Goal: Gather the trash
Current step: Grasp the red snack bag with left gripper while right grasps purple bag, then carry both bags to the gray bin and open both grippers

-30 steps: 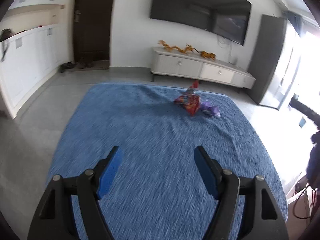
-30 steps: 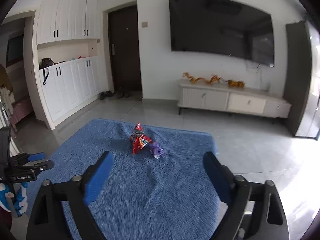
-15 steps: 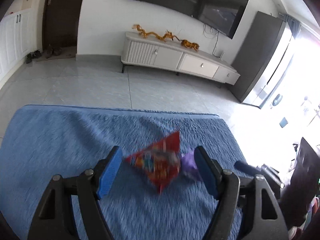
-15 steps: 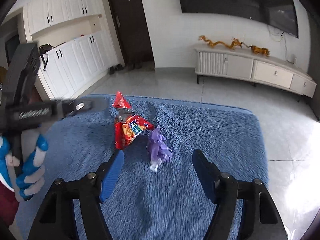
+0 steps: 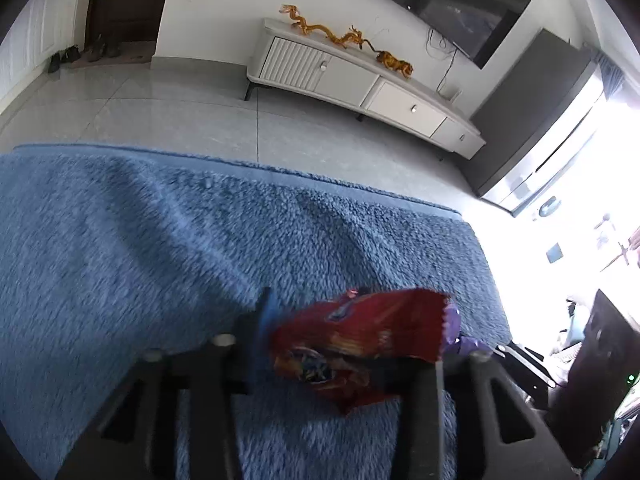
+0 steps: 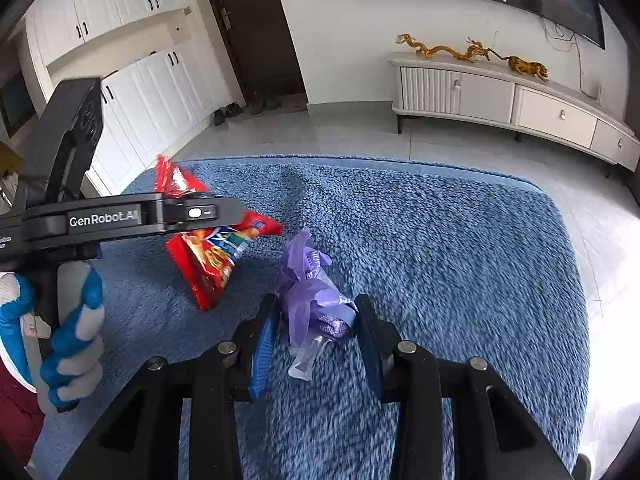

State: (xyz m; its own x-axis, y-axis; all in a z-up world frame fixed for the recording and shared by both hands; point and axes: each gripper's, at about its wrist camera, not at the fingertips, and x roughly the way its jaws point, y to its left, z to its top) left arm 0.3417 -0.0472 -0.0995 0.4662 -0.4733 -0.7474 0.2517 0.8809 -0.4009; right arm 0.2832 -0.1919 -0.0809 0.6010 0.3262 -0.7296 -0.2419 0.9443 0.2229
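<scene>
**A:** Where did the trash lie against the two tongs?

**B:** Both pieces sat on the blue rug [image 6: 460, 240], side by side. The purple wrapper [image 6: 316, 304] lay directly between the pads of the right gripper [image 6: 316, 328], its long axis running away from the camera, roughly along the fingers. The red snack bag [image 6: 208, 264] lay just left of it, under the left gripper [image 5: 348, 344].

**A:** State of the tongs?

**B:** Right: narrowed around the purple wrapper, pads at or very near its sides; I could not tell whether they bit yet. Left: blurred in its own view. The red bag filled the gap between the fingers there, but whether it was clamped or merely bracketed, I couldn't tell.

**A:** So which hand was nearer to what?

**B:** Each had its own piece: right on purple, left on red. Judging by that, the next move needed only a squeeze and a lift, with no crossing over.
</scene>
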